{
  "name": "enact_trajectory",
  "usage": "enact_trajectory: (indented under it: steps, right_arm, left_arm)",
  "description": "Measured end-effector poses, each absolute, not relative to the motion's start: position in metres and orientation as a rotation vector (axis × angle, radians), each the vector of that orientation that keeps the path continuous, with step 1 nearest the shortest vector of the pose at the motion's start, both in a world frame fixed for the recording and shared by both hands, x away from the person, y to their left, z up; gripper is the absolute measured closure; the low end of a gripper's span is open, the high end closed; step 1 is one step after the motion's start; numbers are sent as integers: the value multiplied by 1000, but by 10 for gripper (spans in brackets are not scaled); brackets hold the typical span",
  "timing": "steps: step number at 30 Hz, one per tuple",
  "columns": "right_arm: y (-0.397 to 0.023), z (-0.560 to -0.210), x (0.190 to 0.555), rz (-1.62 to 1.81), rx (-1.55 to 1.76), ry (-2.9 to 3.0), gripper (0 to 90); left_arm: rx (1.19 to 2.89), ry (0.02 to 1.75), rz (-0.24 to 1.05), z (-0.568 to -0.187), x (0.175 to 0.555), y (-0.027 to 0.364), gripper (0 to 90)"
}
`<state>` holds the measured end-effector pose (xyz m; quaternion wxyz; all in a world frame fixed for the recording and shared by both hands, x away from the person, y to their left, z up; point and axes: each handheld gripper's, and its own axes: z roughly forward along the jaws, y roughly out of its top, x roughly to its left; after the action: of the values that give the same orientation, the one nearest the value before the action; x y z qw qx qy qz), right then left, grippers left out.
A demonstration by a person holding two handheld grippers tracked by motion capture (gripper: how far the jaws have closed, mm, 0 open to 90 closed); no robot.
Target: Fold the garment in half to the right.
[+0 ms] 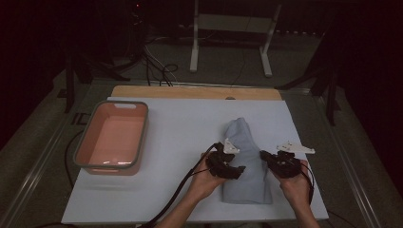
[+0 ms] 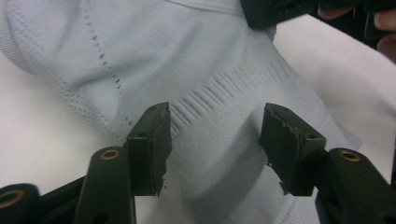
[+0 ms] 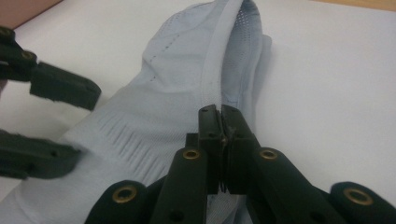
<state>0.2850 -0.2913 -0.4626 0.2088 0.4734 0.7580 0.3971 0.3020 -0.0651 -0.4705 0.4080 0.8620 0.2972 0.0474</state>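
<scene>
A pale grey-blue knitted garment with perforated panels [image 1: 247, 161] lies folded on the white table [image 1: 180, 137], toward five o'clock of the table's middle, with a salmon-pink plastic bin with a grey rim [image 1: 114, 137] well apart at nine o'clock.

The right tool [image 3: 221, 122] has its jaws pressed together on the garment's right-hand fold, at the three o'clock edge of the cloth in the high view. The left tool [image 2: 215, 135] stands with its jaws apart, straddling a slotted band of the fabric near the left edge; the pads do not yet press on the cloth, though the fabric sits between them.

The main risk, as I judge it, lies with the left tool. It sits over the flat middle of a layer and not over an edge, so on closing it may pinch only the top ply or slide off the smooth knit, leaving the garment to sag from the right grip alone. If it bites too deep, it could gather both layers and spoil the fold. One pad of the left tool looks chipped, which may weaken its hold. A lift with uneven grips would likely skew the cloth or drag it across the table.
</scene>
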Motion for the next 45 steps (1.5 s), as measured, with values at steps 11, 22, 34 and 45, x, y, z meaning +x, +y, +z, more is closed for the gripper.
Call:
enact_trajectory:
  steps: [11,22,34,45]
  right_arm:
    - [-300,-461,284,1097,1346,2091,877]
    - [-302,-465,282,1074,1367,2094,820]
    - [-304,-468,274,997,1381,2110,512]
    - [-299,-481,273,901,1392,2162,493]
  left_arm:
    - [2200,738,109,-477,302,-78,489]
    - [2230,749,105,-484,303,-87,498]
    - [2230,754,98,-486,303,-88,494]
    - [2227,754,93,-486,303,-88,489]
